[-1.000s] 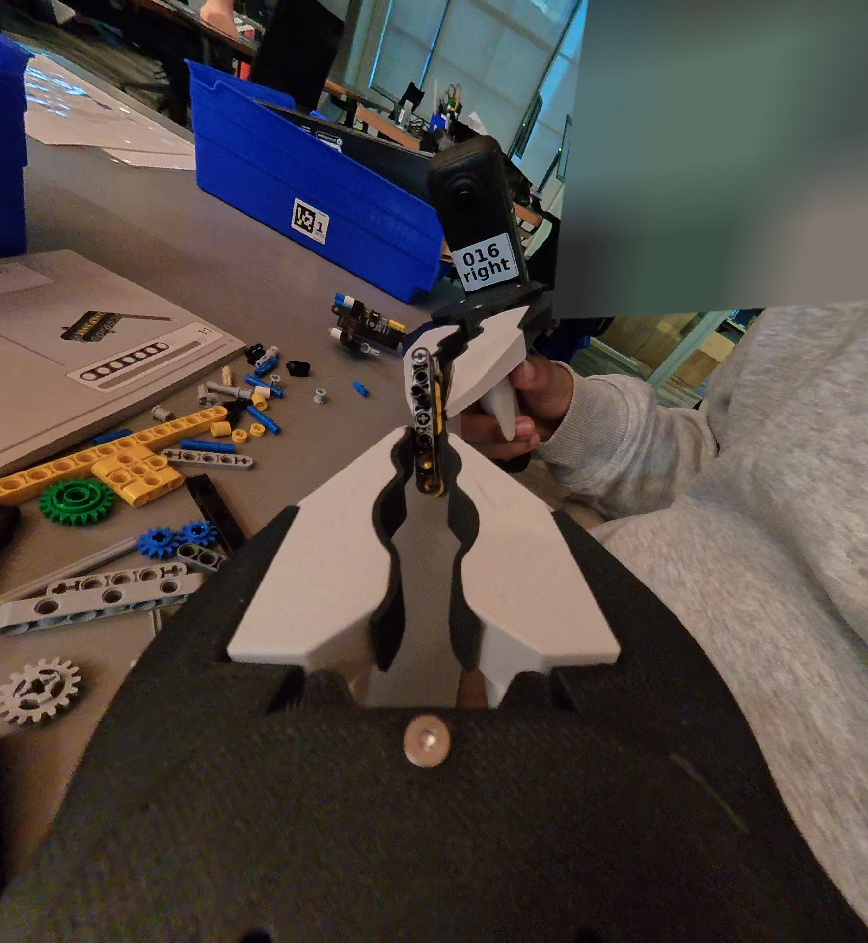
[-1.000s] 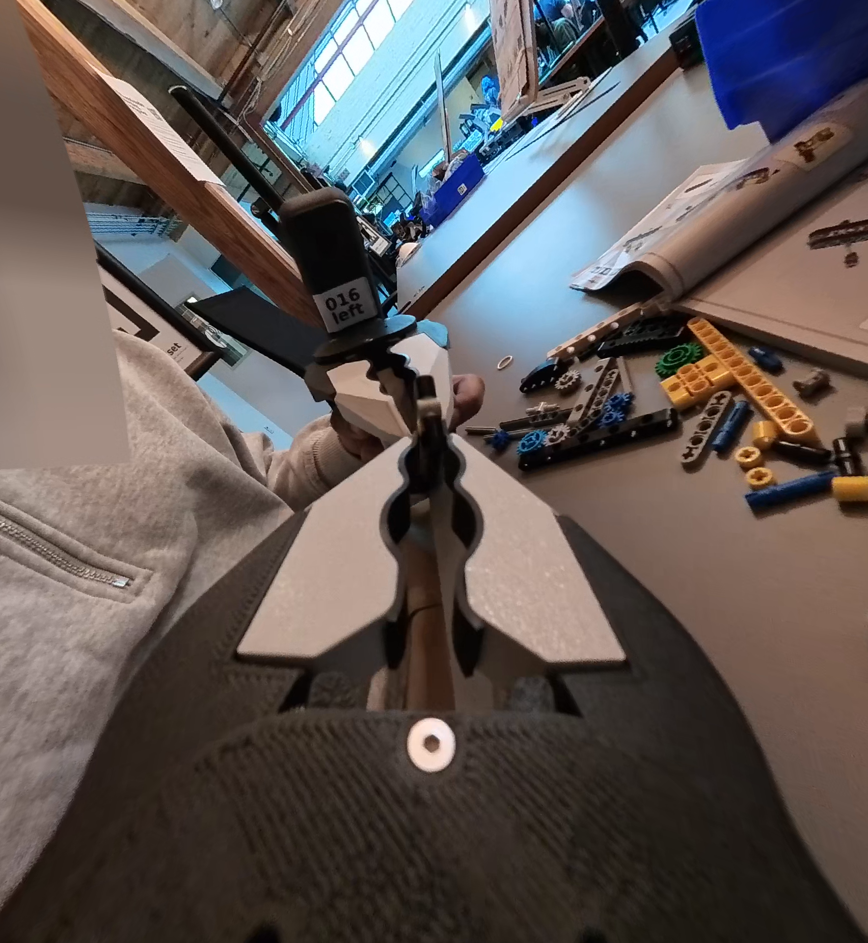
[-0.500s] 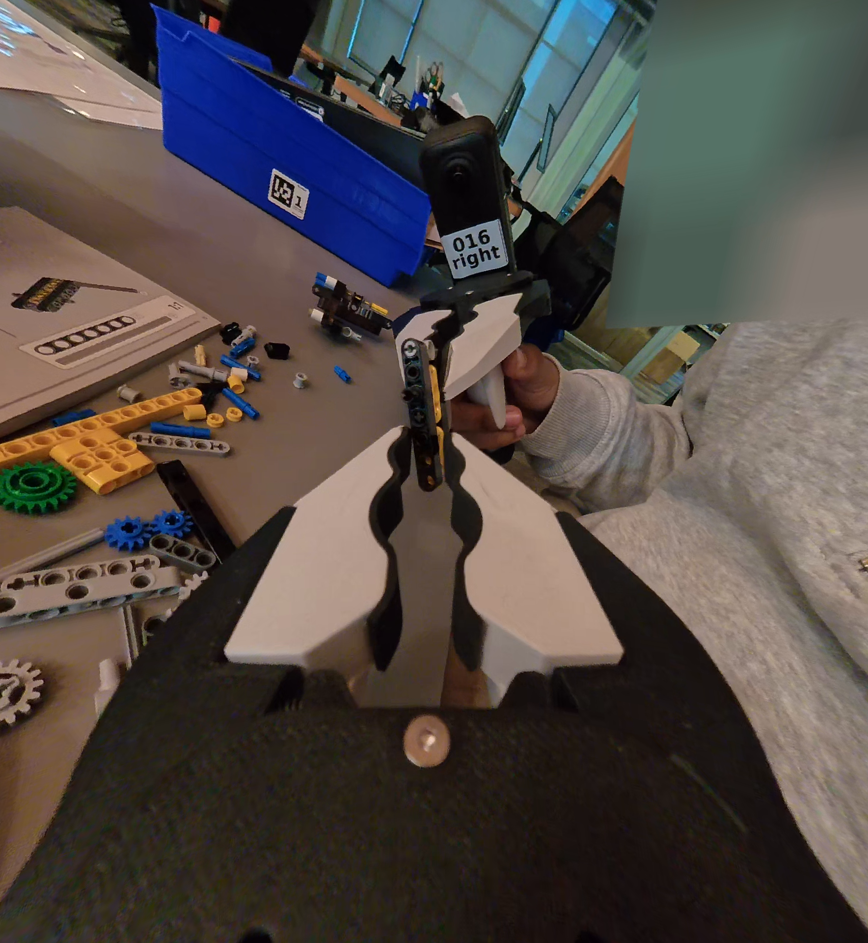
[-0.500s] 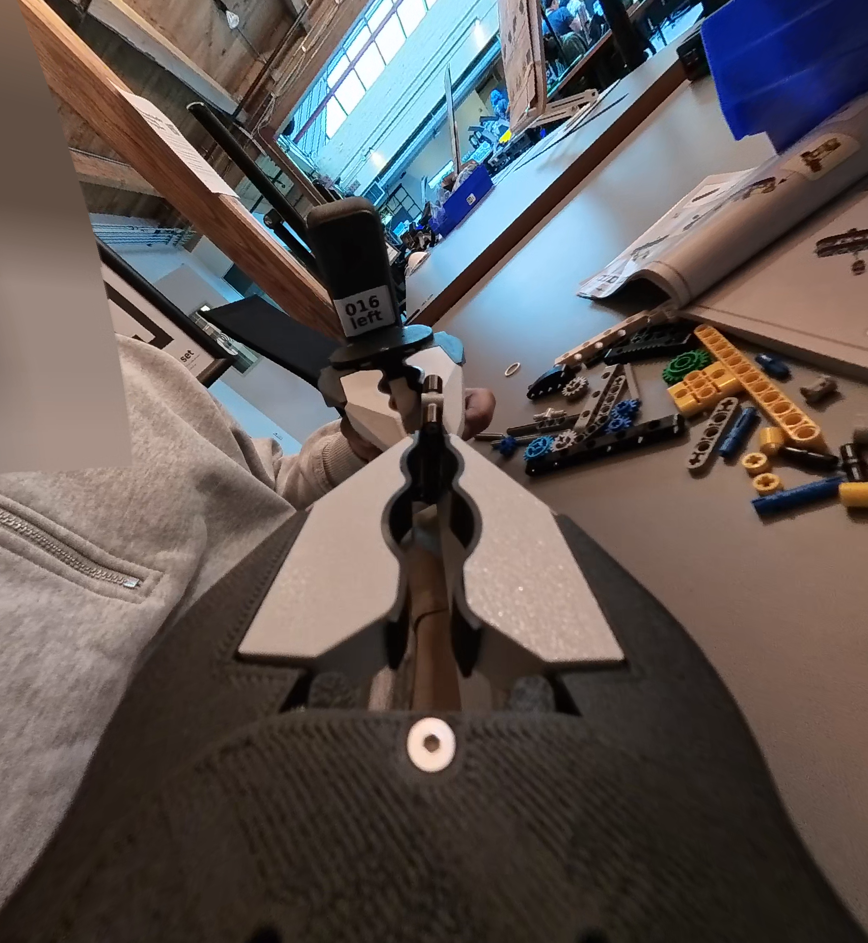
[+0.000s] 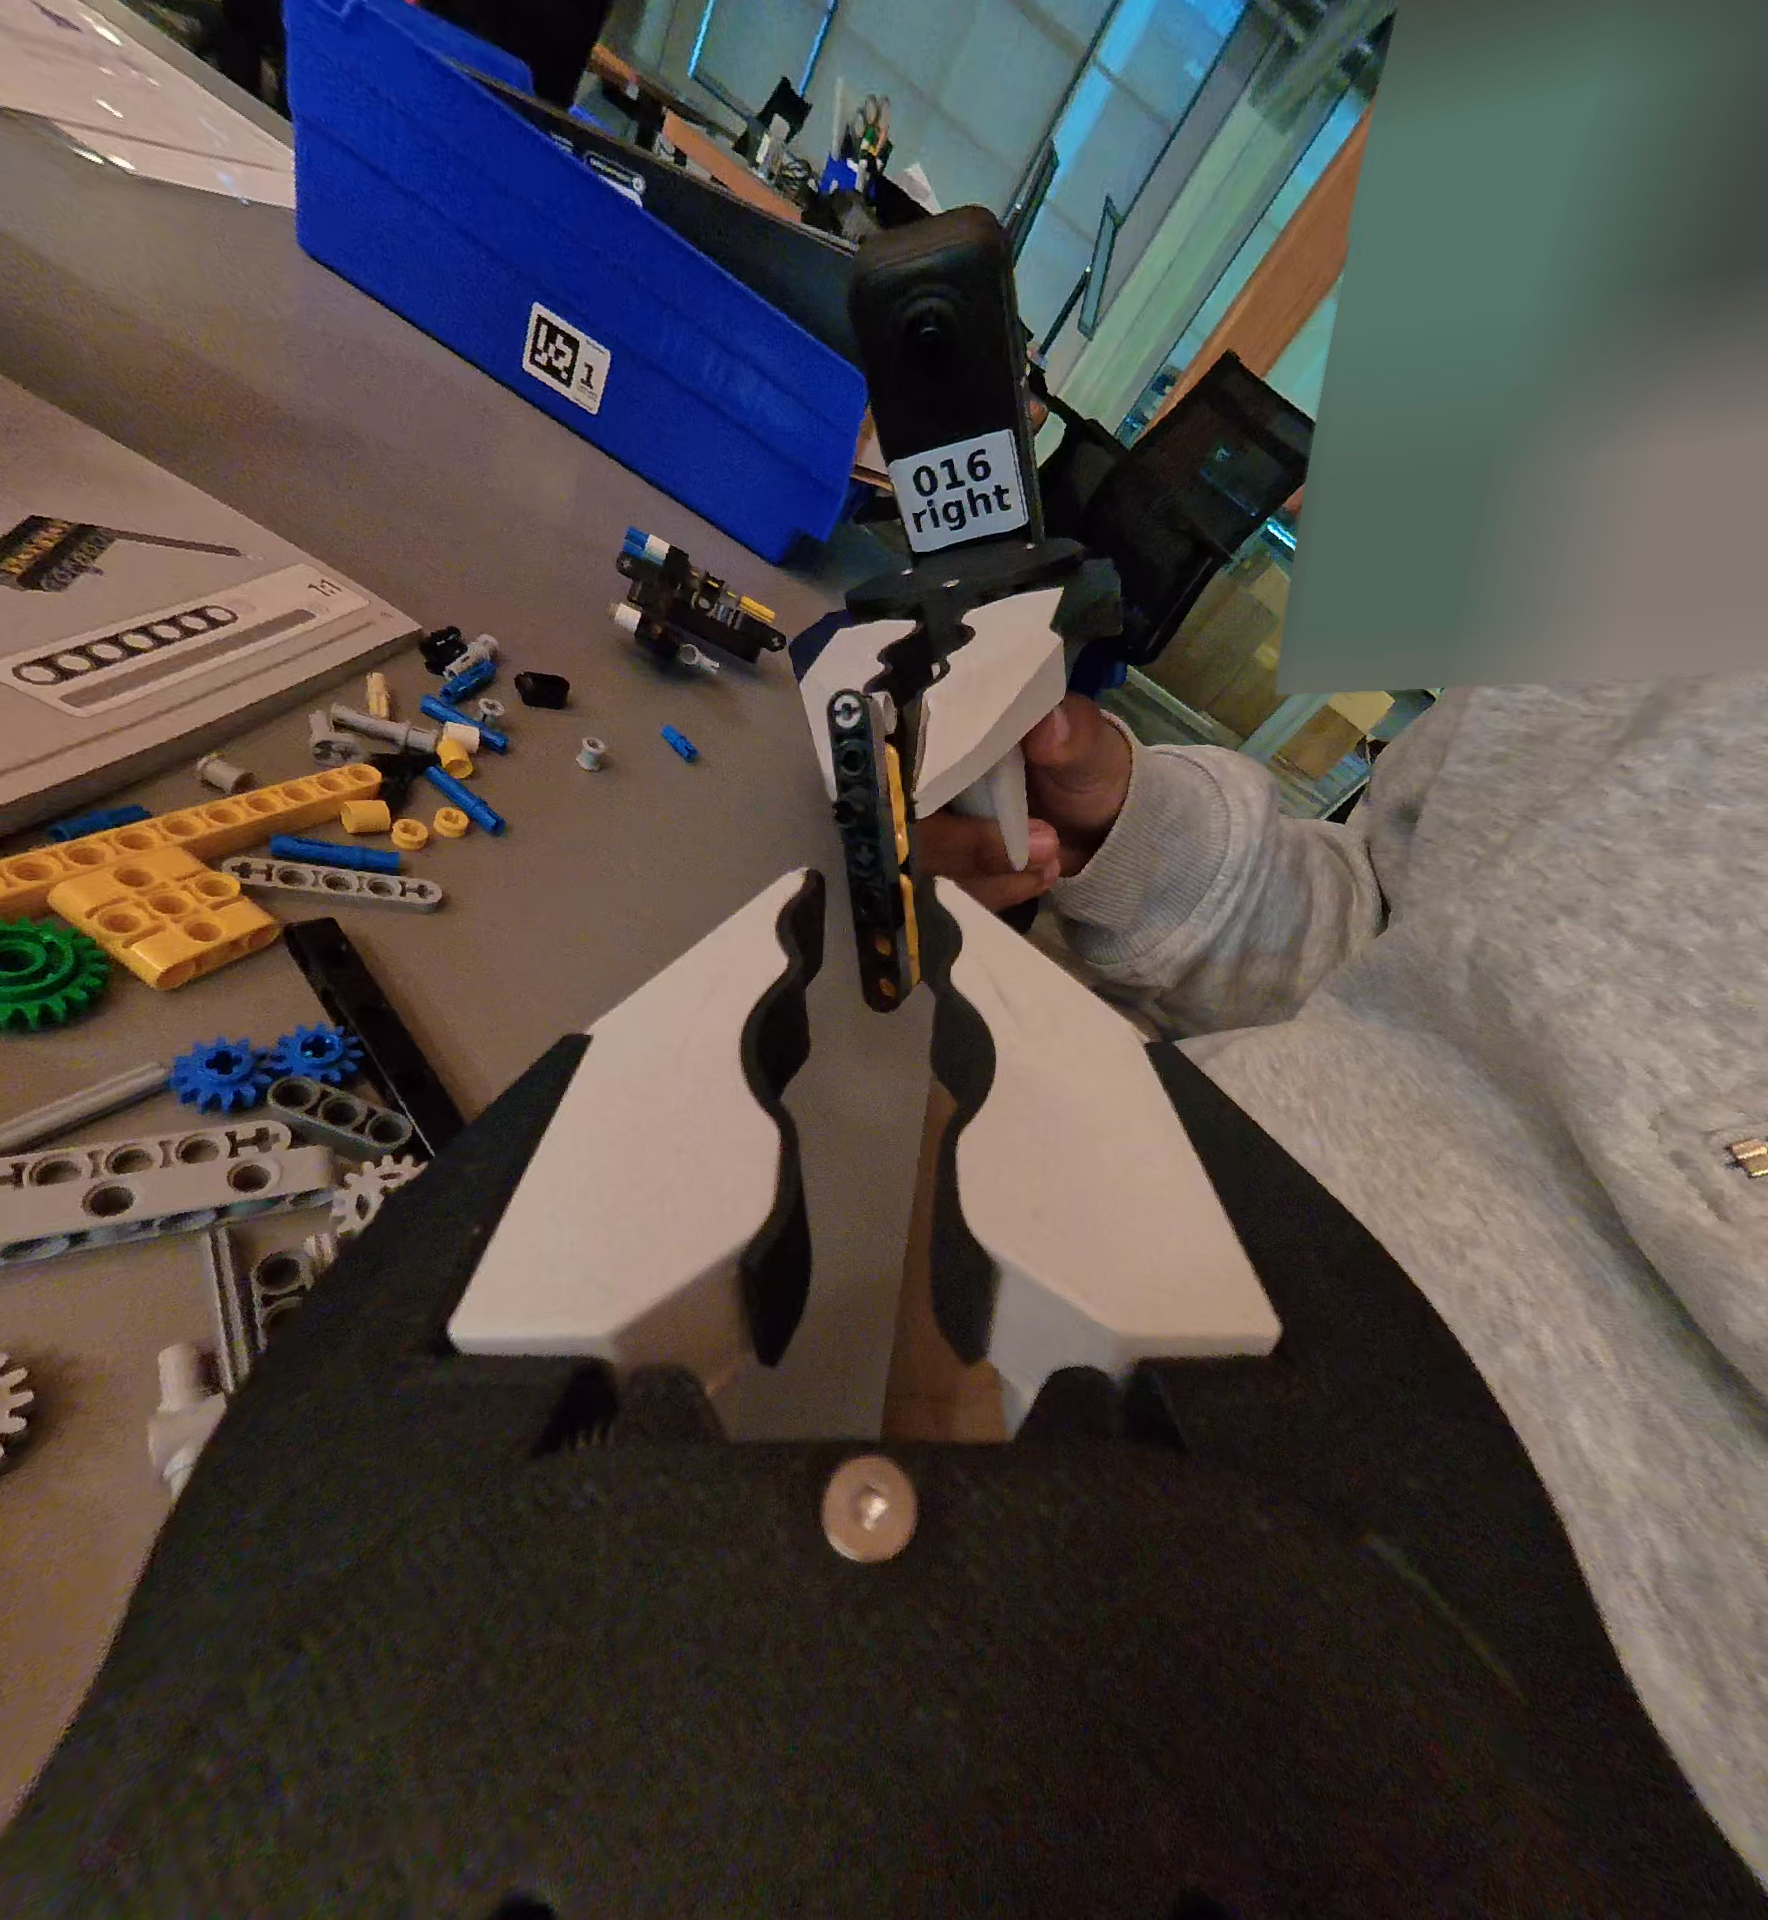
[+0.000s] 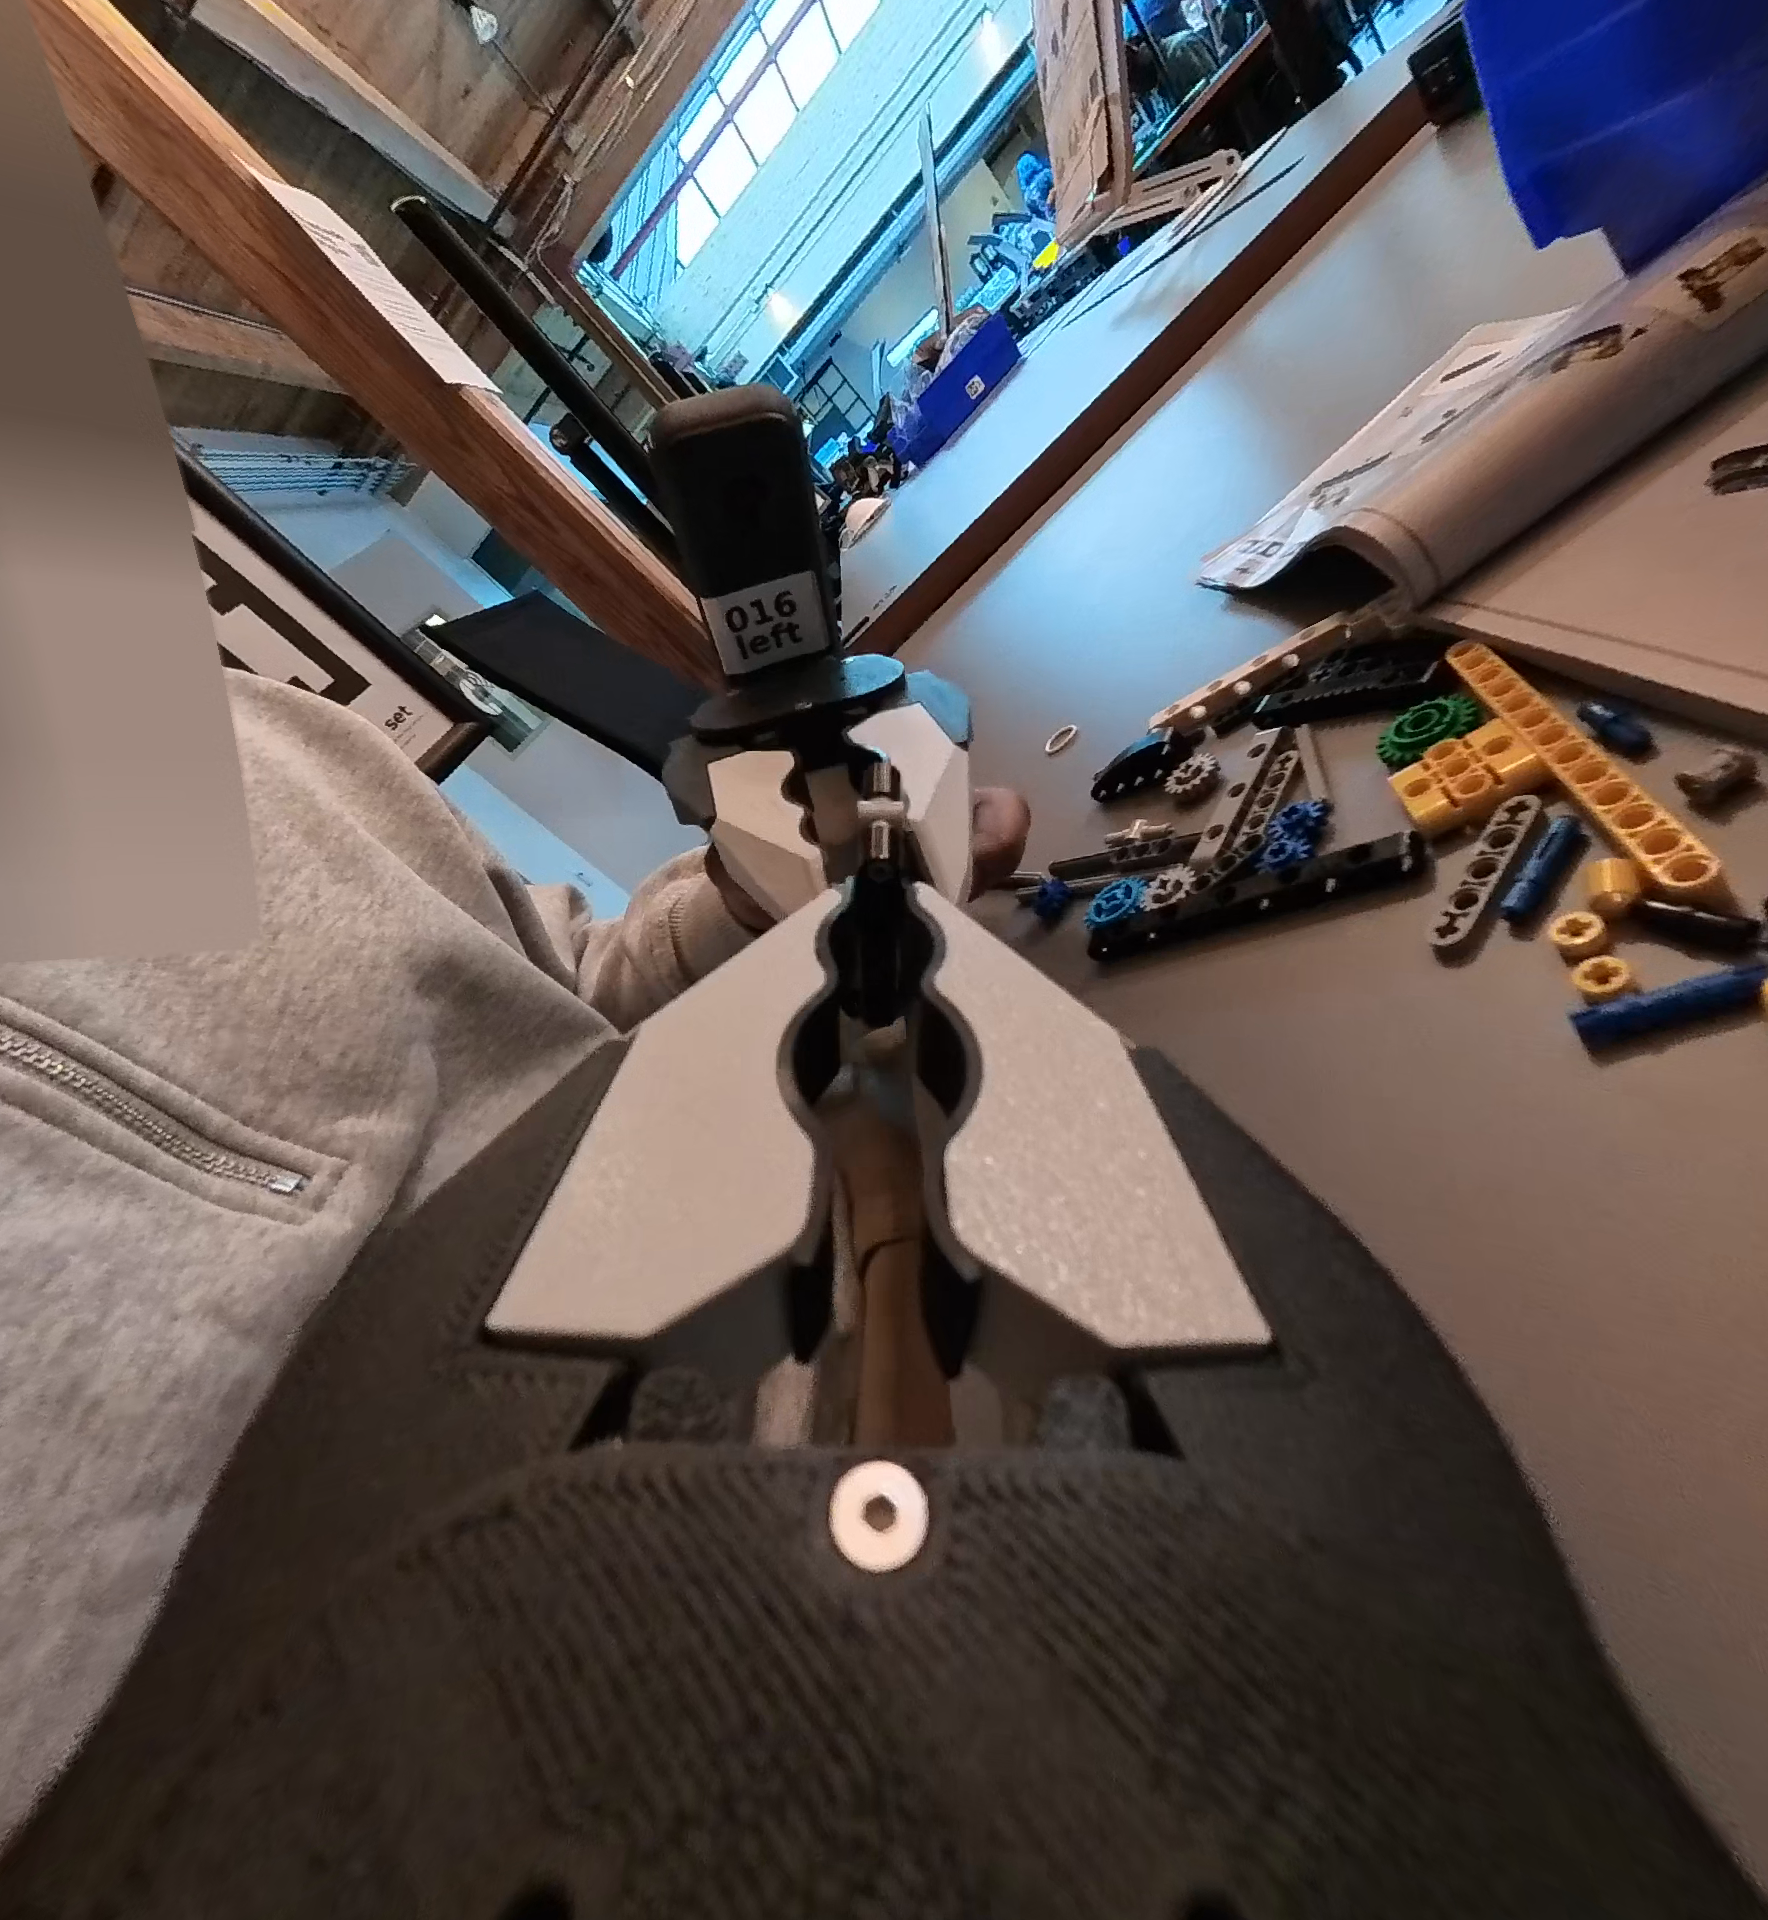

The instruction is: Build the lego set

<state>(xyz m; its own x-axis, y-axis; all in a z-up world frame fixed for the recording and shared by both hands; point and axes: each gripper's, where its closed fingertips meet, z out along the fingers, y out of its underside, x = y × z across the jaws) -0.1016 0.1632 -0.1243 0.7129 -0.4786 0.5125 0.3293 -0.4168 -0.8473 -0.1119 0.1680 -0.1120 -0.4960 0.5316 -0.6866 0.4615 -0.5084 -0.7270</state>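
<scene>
A short black and yellow lego beam assembly (image 5: pixel 864 831) stands upright in the air between my two grippers. My right gripper (image 6: pixel 875 909) is shut on its black part (image 6: pixel 875 940), and a grey and white pin (image 6: pixel 880 805) sticks out beyond its tips. The right gripper also shows in the left wrist view (image 5: pixel 911 686), at the beam's upper end. My left gripper (image 5: pixel 872 891) has the beam's lower end between its fingertips, with a thin gap on each side. It also shows in the right wrist view (image 6: pixel 844 821), its jaws a little apart.
Loose parts lie on the grey table (image 5: pixel 568 883): yellow beams (image 5: pixel 132 883), a green gear (image 5: pixel 12 971), grey beams (image 5: pixel 111 1184), blue pins and a small black sub-assembly (image 5: pixel 693 613). An open instruction booklet (image 5: pixel 132 582) and a blue bin (image 5: pixel 568 239) lie behind. A grey sleeve (image 5: pixel 1223 883) is at right. My left and right fingertips are right by each other.
Both grippers and the beam have drifted slightly and tilted. The left gripper's jaws look a little wider apart than a second ago. The right gripper keeps its hold.
</scene>
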